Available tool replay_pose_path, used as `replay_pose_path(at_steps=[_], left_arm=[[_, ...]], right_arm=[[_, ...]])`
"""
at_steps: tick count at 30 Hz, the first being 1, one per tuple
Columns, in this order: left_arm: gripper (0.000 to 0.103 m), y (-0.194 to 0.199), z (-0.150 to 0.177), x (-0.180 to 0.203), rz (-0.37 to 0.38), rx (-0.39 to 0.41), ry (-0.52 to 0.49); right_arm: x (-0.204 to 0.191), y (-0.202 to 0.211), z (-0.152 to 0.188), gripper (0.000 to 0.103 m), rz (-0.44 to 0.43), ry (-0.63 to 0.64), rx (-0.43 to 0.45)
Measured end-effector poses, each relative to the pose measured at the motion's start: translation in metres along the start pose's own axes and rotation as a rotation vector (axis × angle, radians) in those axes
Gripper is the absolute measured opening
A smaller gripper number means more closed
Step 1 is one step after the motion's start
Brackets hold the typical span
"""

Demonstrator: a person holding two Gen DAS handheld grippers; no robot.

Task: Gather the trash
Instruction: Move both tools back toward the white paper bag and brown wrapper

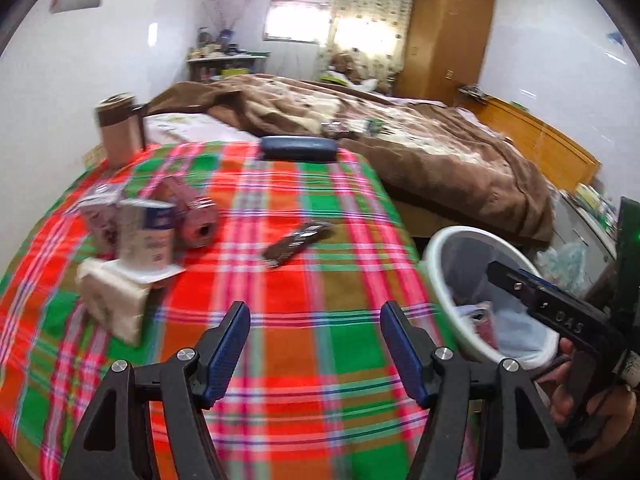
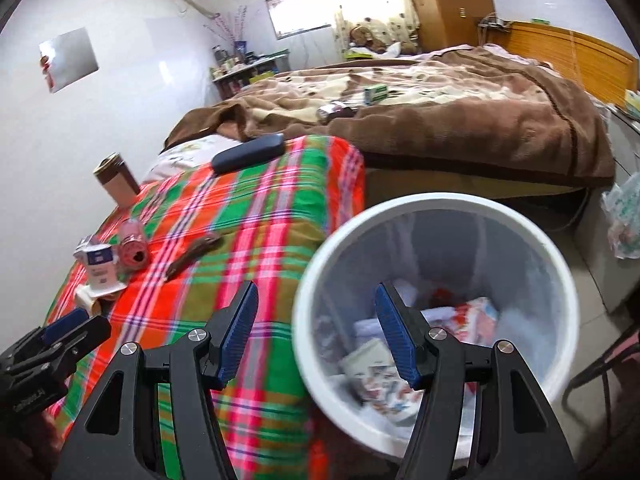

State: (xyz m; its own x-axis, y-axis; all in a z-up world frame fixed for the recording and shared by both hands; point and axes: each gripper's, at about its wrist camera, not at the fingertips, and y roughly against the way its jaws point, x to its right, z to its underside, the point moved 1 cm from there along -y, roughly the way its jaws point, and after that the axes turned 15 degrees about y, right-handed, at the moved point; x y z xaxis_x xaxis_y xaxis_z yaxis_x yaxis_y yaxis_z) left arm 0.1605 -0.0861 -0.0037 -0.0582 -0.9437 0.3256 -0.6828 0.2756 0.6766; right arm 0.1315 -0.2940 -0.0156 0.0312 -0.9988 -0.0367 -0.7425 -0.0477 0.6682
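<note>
A white trash bin (image 2: 400, 208) with a clear liner stands beside the plaid-covered table (image 1: 280, 320) and holds cartons and wrappers. On the table lie a dark brown wrapper (image 1: 298, 242), a pink can on its side (image 1: 196, 226), white cartons (image 1: 148, 236) and a beige packet (image 1: 112, 304). My left gripper (image 1: 316, 344) is open and empty over the table's near side. My right gripper (image 2: 316, 332) is open and empty above the bin's left rim. The bin (image 1: 436, 252) and the right gripper (image 1: 552, 312) also show in the left wrist view. The wrapper (image 2: 192, 256) shows in the right wrist view.
A brown cylindrical tin (image 1: 118, 128) and a dark blue case (image 1: 298, 148) sit at the table's far edge. Behind is a bed with a brown blanket (image 1: 400, 128) carrying small items. A wooden wardrobe (image 1: 448, 32) stands at the back. A plastic bag (image 2: 624, 216) lies right of the bin.
</note>
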Motion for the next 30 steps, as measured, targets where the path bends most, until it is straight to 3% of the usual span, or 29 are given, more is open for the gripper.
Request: replay_pose_path(at_steps=[6, 14, 24, 30], left_arm=[[0.067, 0.001, -0.006, -0.051, -0.094, 0.018, 0.066], [0.067, -0.007, -0.012, -0.107, -0.16, 0.009, 0.152], [0.067, -0.021, -0.023, -0.132, -0.193, -0.019, 0.16], [0.067, -0.036, -0.026, -0.134, -0.209, -0.048, 0.159]], right_arm=[[-0.035, -0.018, -0.013, 0.062, -0.054, 0.051, -0.019], [-0.076, -0.048, -0.034, 0.062, -0.103, 0.109, -0.064], [-0.097, -0.084, -0.047, 0.062, -0.103, 0.101, -0.132], [-0.104, -0.106, -0.058, 0.062, -0.05, 0.087, -0.172]])
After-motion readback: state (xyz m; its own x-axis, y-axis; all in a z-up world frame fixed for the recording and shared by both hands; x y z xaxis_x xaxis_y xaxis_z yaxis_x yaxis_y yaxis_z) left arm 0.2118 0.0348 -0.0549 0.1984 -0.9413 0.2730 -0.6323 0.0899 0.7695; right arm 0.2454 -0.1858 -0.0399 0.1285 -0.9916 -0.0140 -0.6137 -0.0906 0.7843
